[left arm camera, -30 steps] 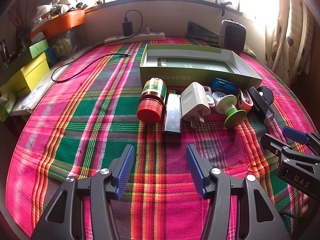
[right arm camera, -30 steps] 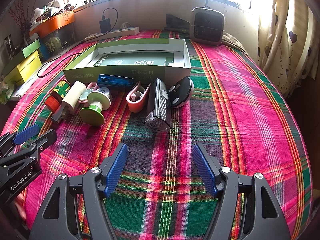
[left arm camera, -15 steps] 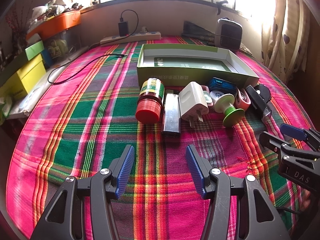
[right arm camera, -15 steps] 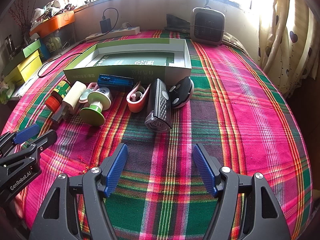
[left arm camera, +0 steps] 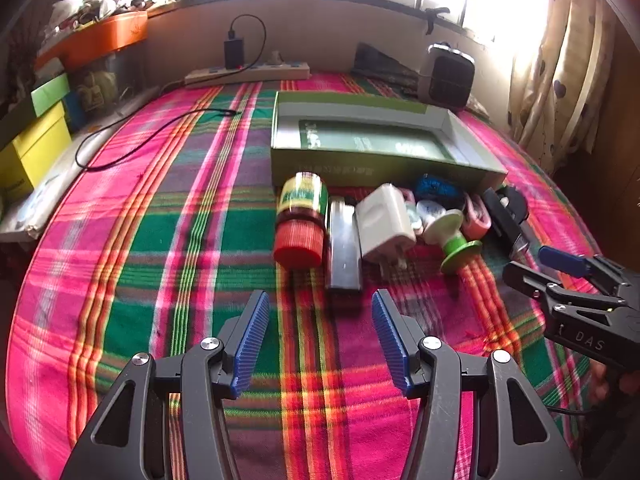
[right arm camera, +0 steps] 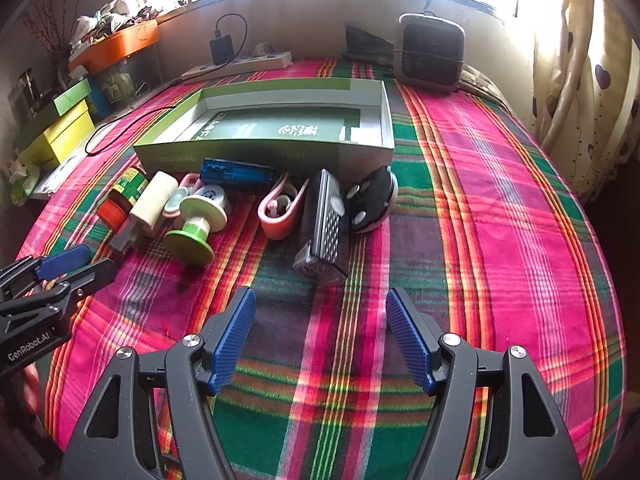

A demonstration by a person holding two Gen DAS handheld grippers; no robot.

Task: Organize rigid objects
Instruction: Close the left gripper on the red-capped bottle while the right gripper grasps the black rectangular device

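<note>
A row of small objects lies on the plaid cloth in front of an open green box (left arm camera: 380, 170) (right arm camera: 248, 154). From left to right they are a red-capped jar (left arm camera: 301, 220) (right arm camera: 120, 200), a dark metallic bar (left arm camera: 343, 248), a white plug (left arm camera: 384, 222) (right arm camera: 154, 204), a green-and-white spool (left arm camera: 452, 232) (right arm camera: 198, 220), a blue case (right arm camera: 236, 172), a pink case (right arm camera: 282, 210), a black keypad device (right arm camera: 324, 224) and a round black item (right arm camera: 372, 200). My left gripper (left arm camera: 318, 340) is open, just short of the jar and bar. My right gripper (right arm camera: 322, 336) is open, short of the keypad device.
A power strip with a charger (left arm camera: 248, 74) and a small heater (right arm camera: 432, 54) stand at the back by the window. Yellow and green boxes (left arm camera: 36, 140) sit off the cloth's left edge. A black cable (left arm camera: 132, 140) trails across the left cloth. Curtains hang at the right.
Both grippers have edged slightly forward toward the row of objects, which now sits a little lower in each view. Both remain open and nothing has been gripped.
</note>
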